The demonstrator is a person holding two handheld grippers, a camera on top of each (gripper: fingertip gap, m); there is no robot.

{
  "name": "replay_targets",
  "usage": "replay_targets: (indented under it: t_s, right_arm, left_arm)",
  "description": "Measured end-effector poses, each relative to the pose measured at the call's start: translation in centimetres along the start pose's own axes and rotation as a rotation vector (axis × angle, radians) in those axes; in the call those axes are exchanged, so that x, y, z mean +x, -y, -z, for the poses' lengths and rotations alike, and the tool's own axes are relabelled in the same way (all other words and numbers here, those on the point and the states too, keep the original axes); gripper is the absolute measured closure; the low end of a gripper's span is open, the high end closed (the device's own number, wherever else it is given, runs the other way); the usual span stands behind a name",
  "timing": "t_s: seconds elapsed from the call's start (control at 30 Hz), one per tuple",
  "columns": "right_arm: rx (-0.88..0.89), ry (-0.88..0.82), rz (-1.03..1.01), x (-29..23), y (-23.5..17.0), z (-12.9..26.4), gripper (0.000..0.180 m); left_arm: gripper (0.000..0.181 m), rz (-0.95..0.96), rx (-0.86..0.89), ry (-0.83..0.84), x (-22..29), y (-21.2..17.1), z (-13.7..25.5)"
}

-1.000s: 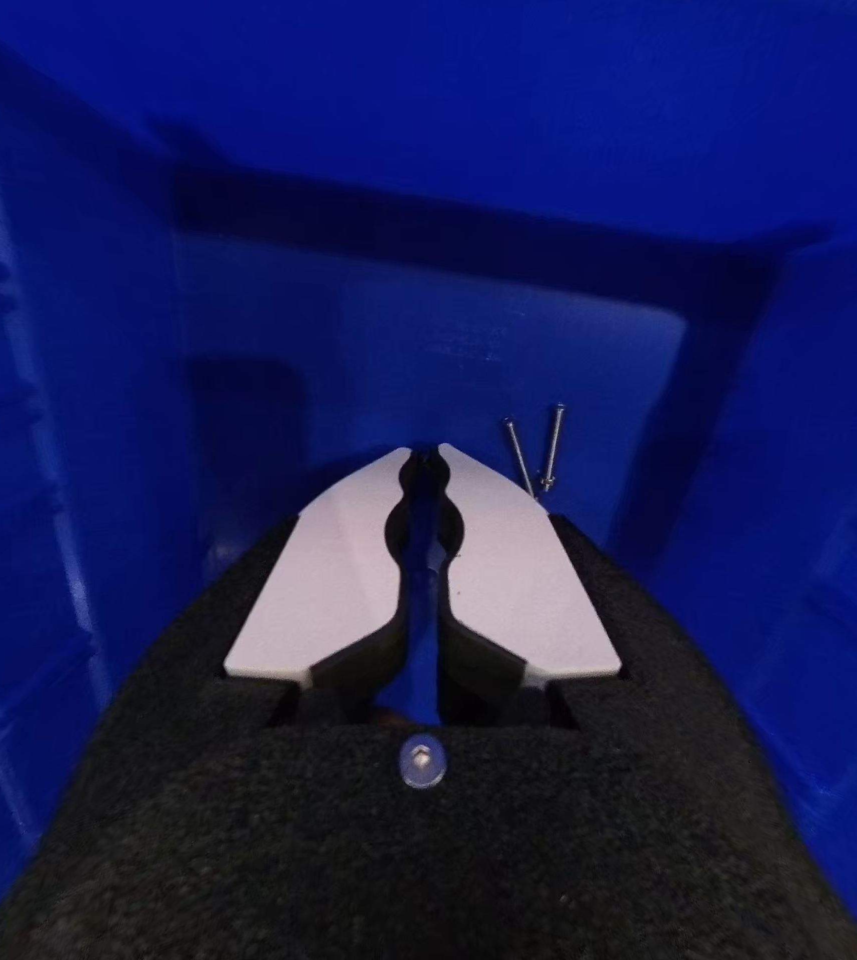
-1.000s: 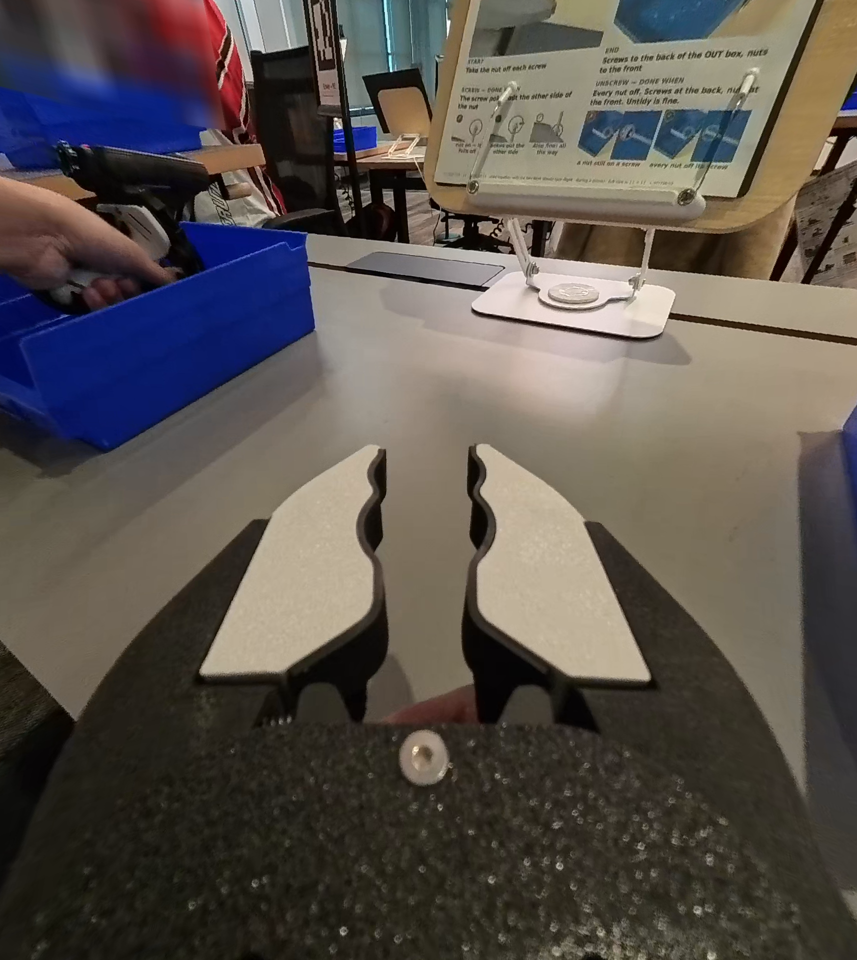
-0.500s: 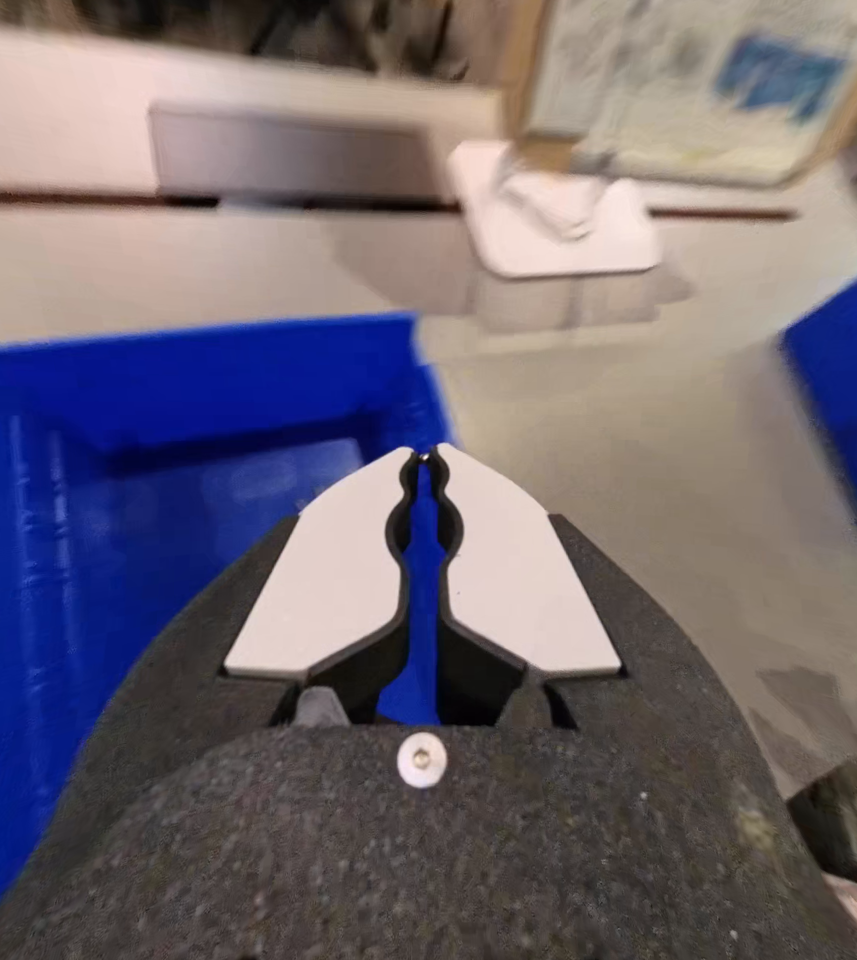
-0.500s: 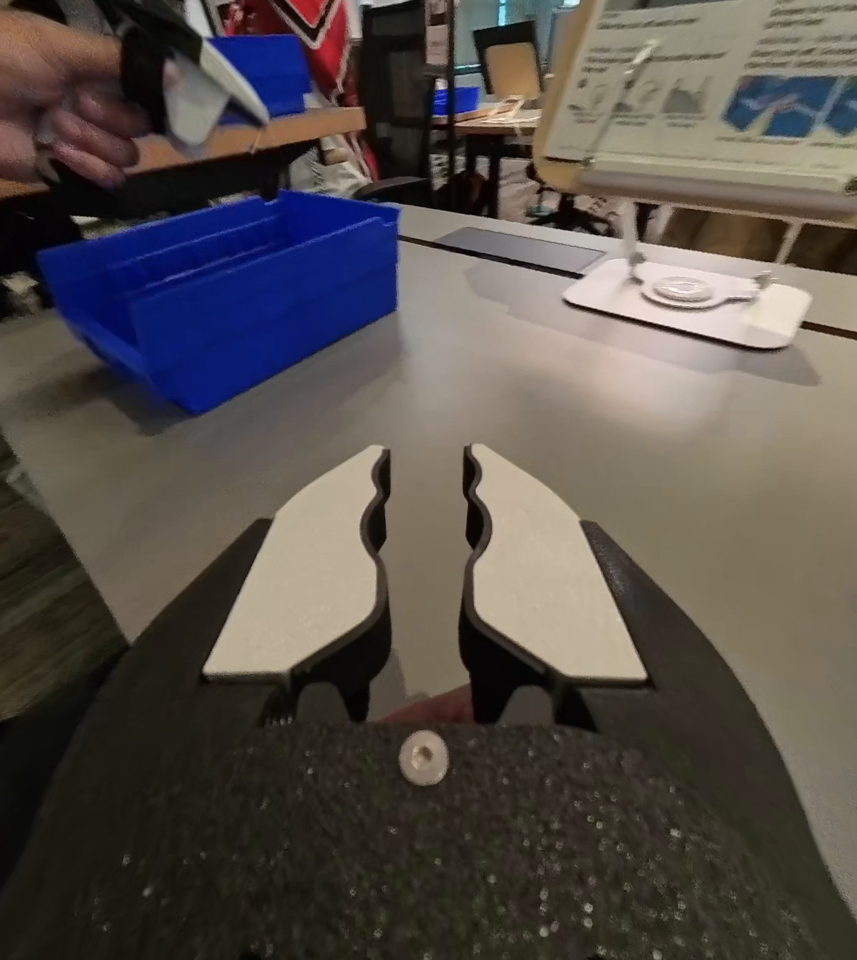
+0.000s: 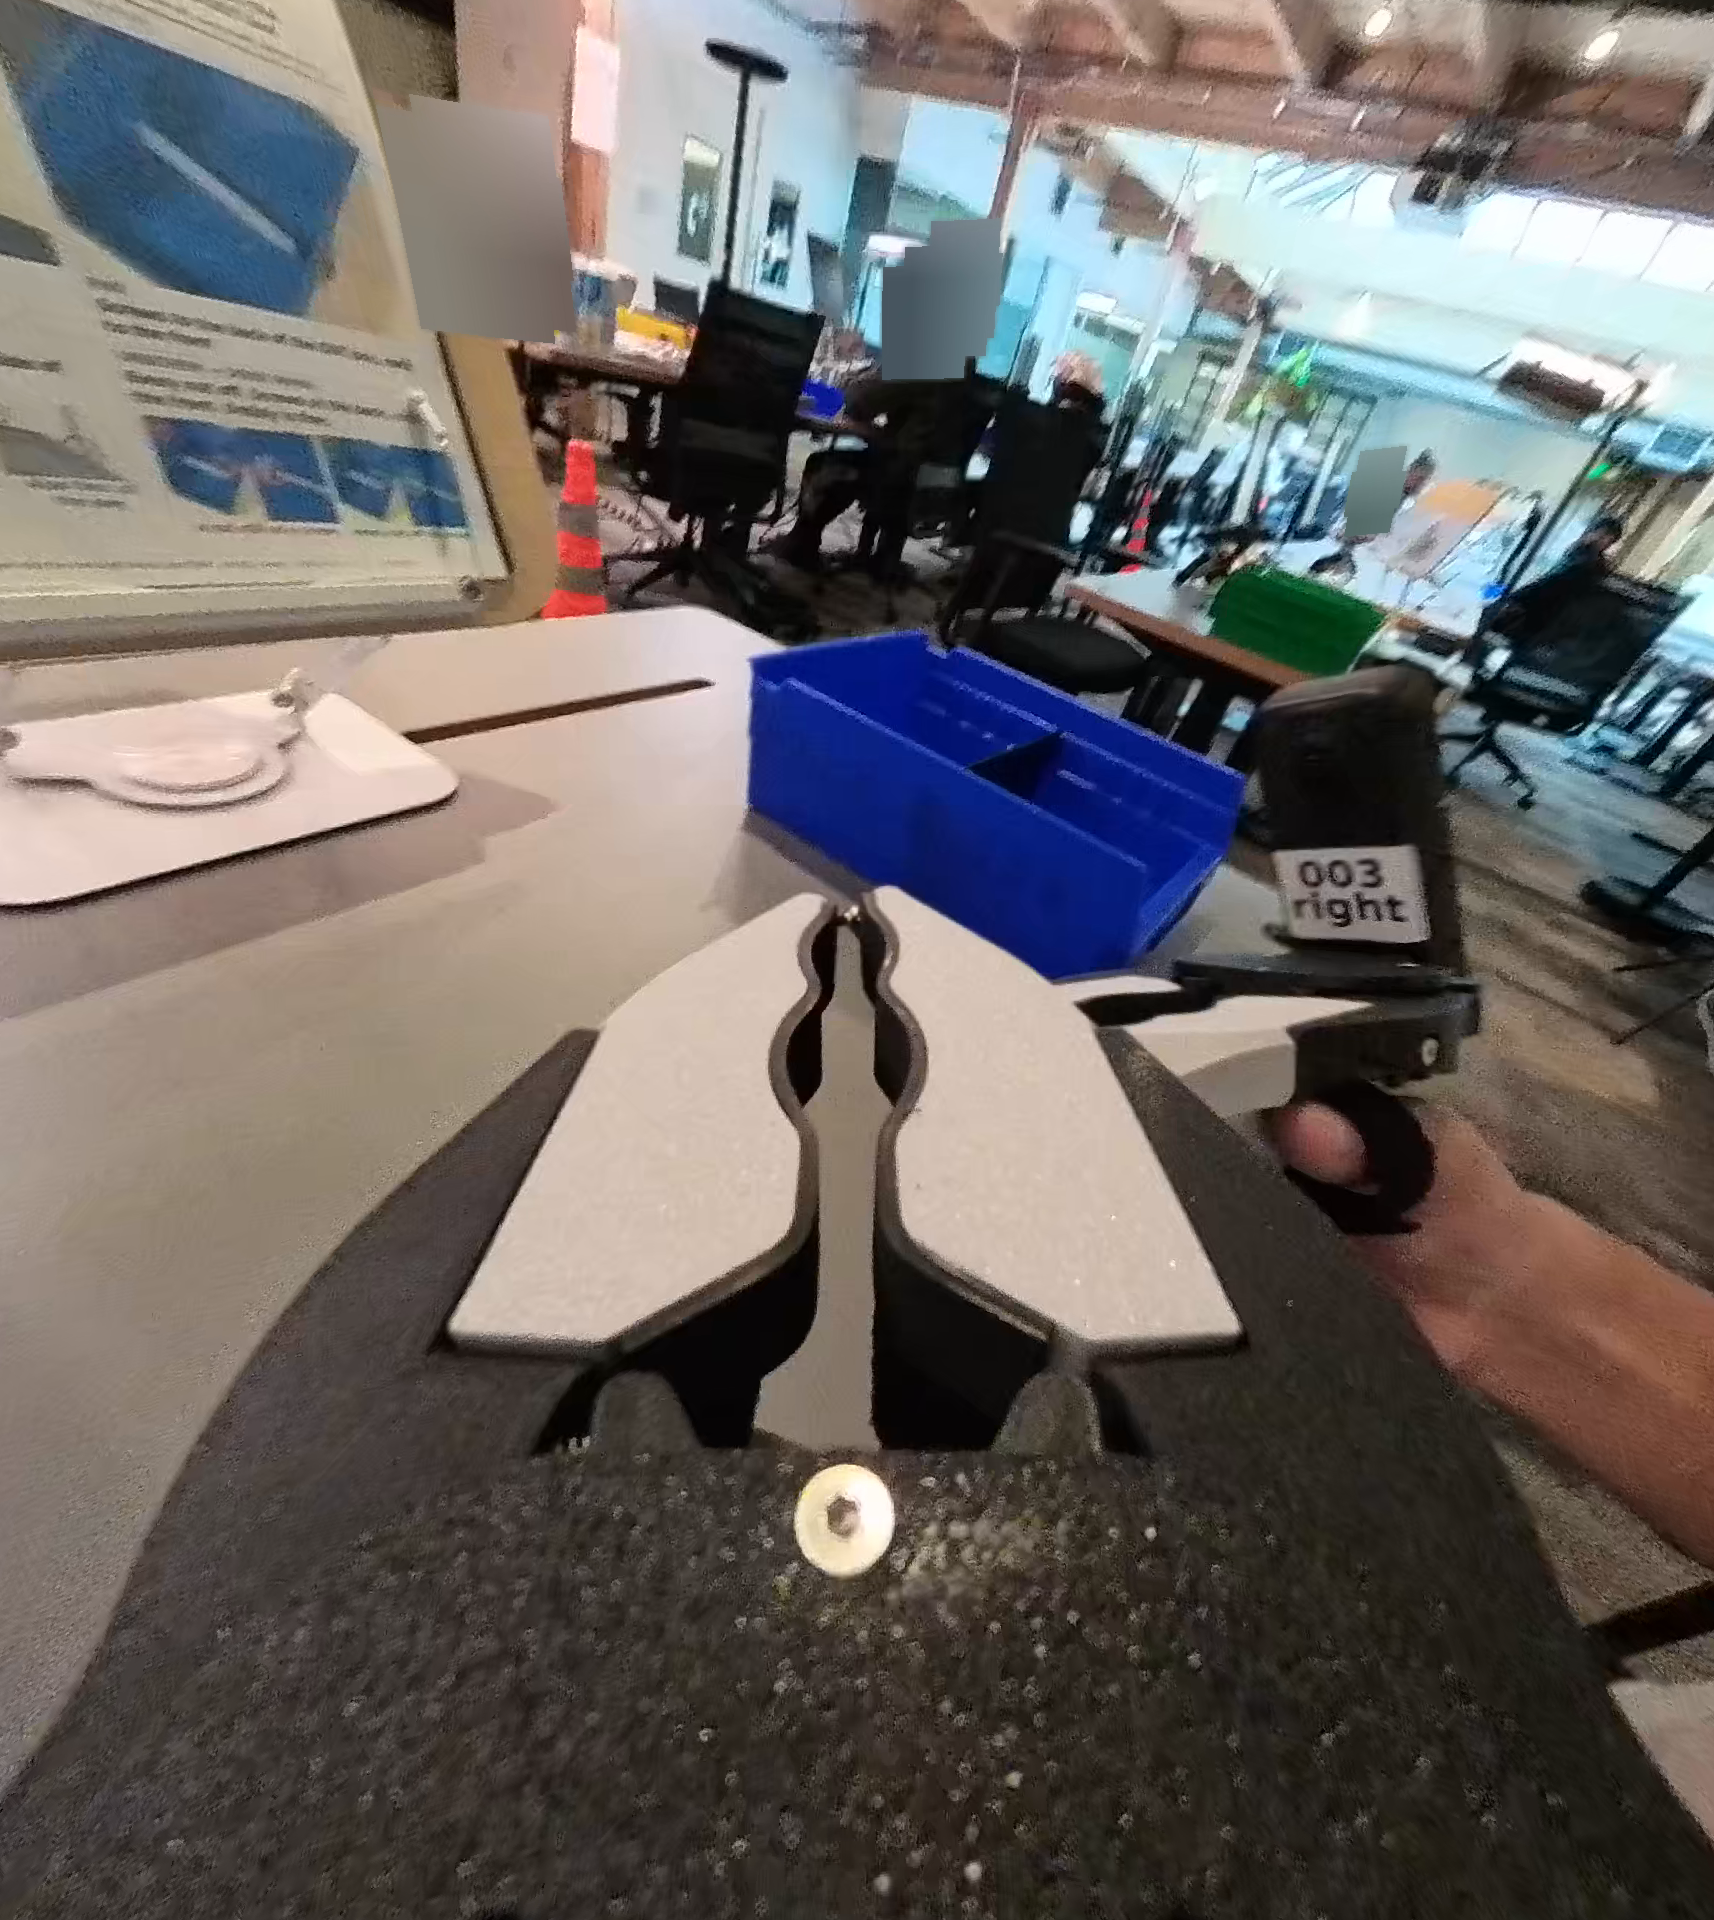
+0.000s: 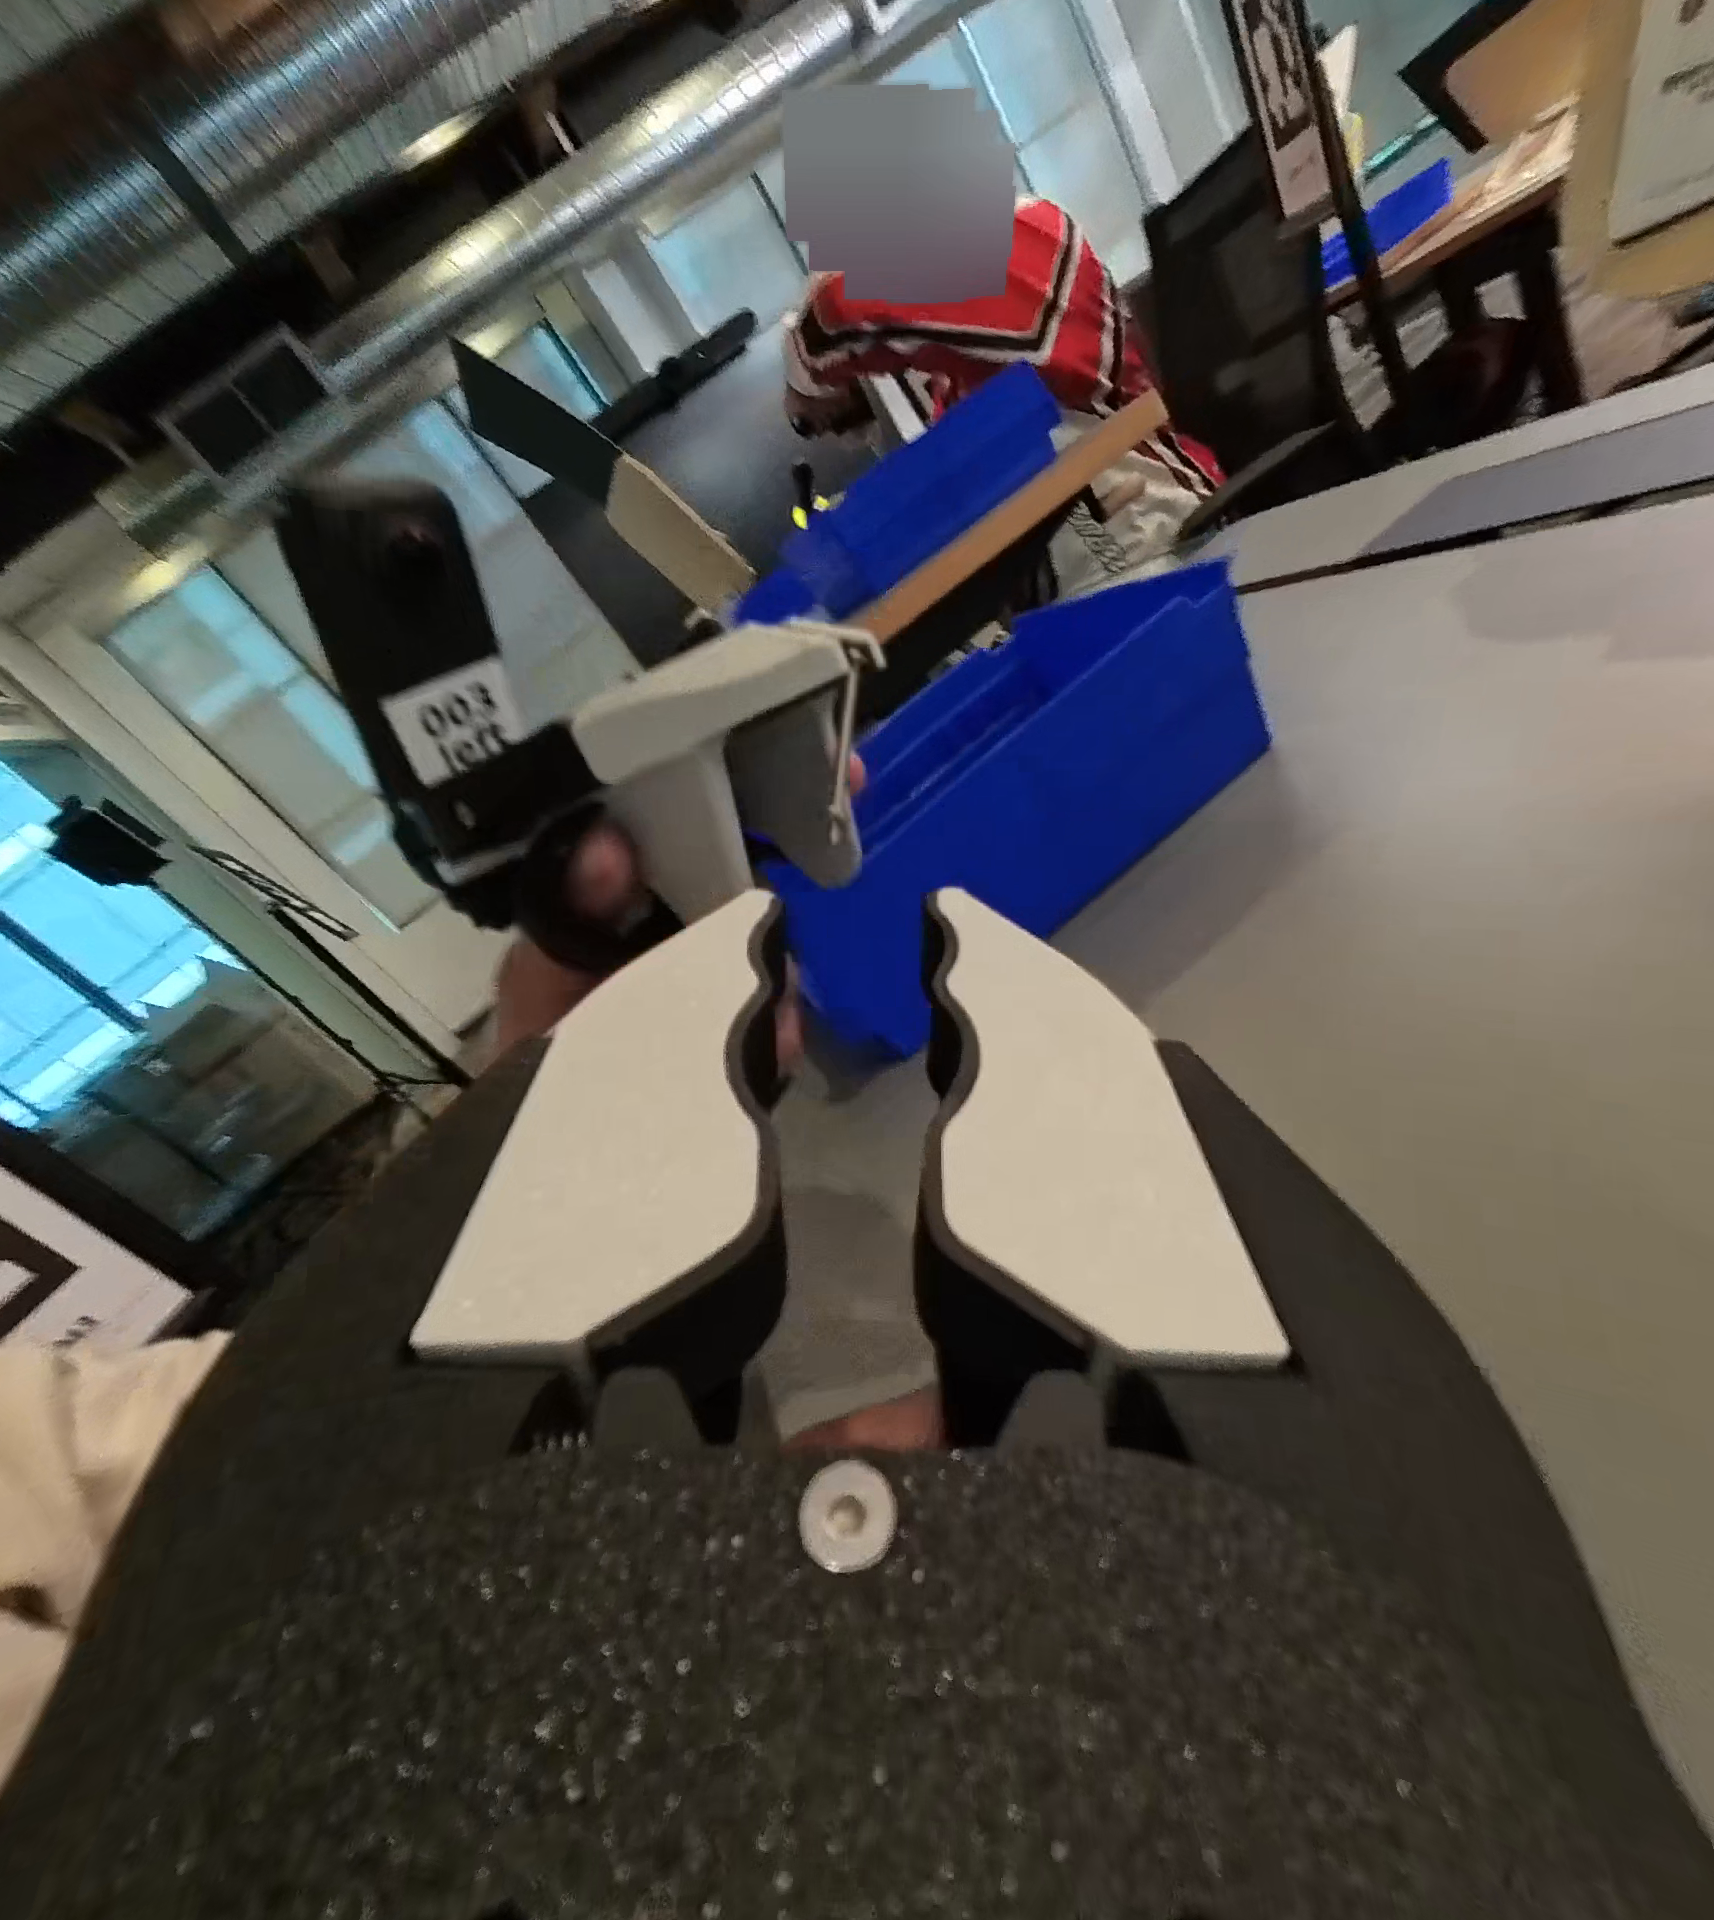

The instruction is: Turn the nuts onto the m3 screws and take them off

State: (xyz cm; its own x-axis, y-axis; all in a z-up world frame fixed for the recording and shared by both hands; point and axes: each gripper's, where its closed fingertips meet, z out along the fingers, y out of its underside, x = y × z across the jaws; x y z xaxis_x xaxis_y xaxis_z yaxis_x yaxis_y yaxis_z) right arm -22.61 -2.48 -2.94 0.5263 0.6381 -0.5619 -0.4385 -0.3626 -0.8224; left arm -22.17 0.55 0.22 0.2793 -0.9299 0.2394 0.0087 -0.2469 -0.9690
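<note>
Grey tabletop [image 5: 209,1091], two blue plastic bins: one [image 5: 978,810] ahead of your left gripper [image 5: 849,914], one [image 6: 1050,769] behind it. Left gripper pinched on thin steel M3 screw [image 6: 840,748], long axis hanging down from tips. Your right gripper [image 6: 853,914], parted and empty, points toward it from just beside. No nut visible.

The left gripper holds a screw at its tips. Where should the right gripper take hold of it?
Likely its lower end, from the side, across its length. The screw stands nearly upright along the shut tips of the left gripper, so little shows free; the right gripper is open.
</note>
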Motion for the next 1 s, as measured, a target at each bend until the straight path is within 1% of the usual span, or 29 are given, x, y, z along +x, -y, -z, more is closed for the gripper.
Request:
replay_targets:
  t_s: [0.07,0.13,0.2,0.3,0.5,0.63,0.8,0.97,1.0]
  right_arm:
    - [0.025,0.055,-0.043,-0.7,0.6,0.2,0.158]
    - [0.027,0.075,-0.061,-1.0,0.7,0.2,0.161]
    - [0.021,0.085,-0.06,-1.1,0.5,0.3,0.174]
    - [-0.007,0.069,-0.015,-1.1,0.1,0.3,0.175]
    - [-0.121,0.026,0.164,-0.5,-0.3,1.6,0.175]
    - [-0.106,0.023,0.225,-0.5,0.9,2.7,0.175]
    - [-0.101,0.092,0.234,-1.2,1.5,3.2,0.175]
    - [-0.095,0.123,0.21,-1.4,1.3,3.2,0.174]
    - [-0.077,0.125,0.212,-1.5,1.5,3.2,0.172]
  left_arm:
    - [0.177,0.015,0.01,-0.05,1.0,-0.3,-0.3]
    - [0.177,0.017,0.02,-0.072,1.6,-0.6,-0.4]
    - [0.177,0.023,0.031,-0.092,2.0,-0.7,-0.4]
    - [0.177,0.027,0.031,-0.104,2.3,-0.9,-0.4]
    - [0.177,0.042,0.0,-0.145,2.6,-2.0,0.2]
    - [0.177,0.077,-0.01,-0.216,3.3,-2.7,0.5]
    - [0.177,0.123,-0.024,-0.316,4.6,-3.5,0.7]
    - [0.177,0.15,-0.005,-0.31,4.4,-3.6,0.7]
    - [0.177,0.166,0.004,-0.308,4.3,-3.5,0.7]
